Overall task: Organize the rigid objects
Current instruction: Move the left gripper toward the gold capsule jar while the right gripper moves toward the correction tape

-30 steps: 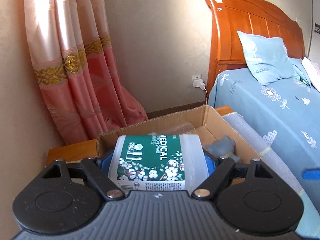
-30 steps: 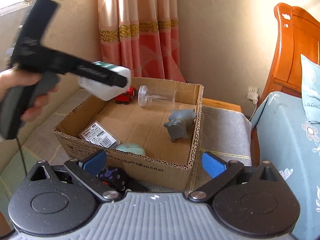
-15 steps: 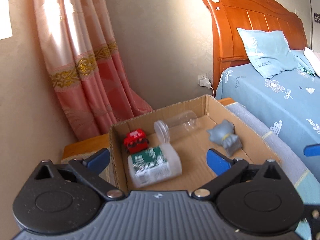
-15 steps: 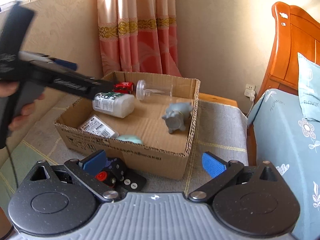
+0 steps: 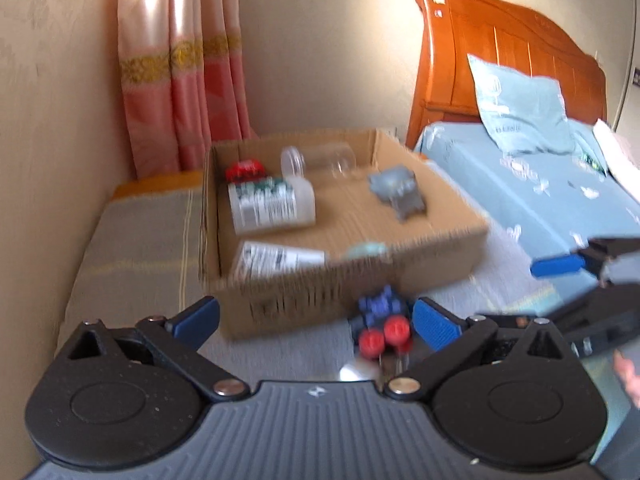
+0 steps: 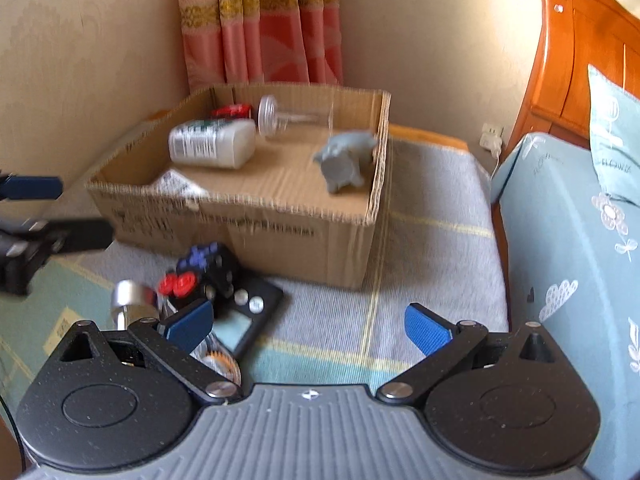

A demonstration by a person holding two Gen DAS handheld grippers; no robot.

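Bedside mat [image 6: 432, 208] clutter: both grippers, left [image 5: 316, 316] and right [image 6: 308, 326], jaws wide and empty; reaching together for the dice toy [image 6: 208, 266] at 10 o'clock risks collision.

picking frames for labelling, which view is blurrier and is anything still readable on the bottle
Left wrist view: heavy motion smear; box edge and bottle label streaked, unreadable. Right wrist view: milder blur; bottle print also illegible, sunlight washes the curtain. Both show fisheye bending.

Soft daylight, motion blur, fisheye bending.
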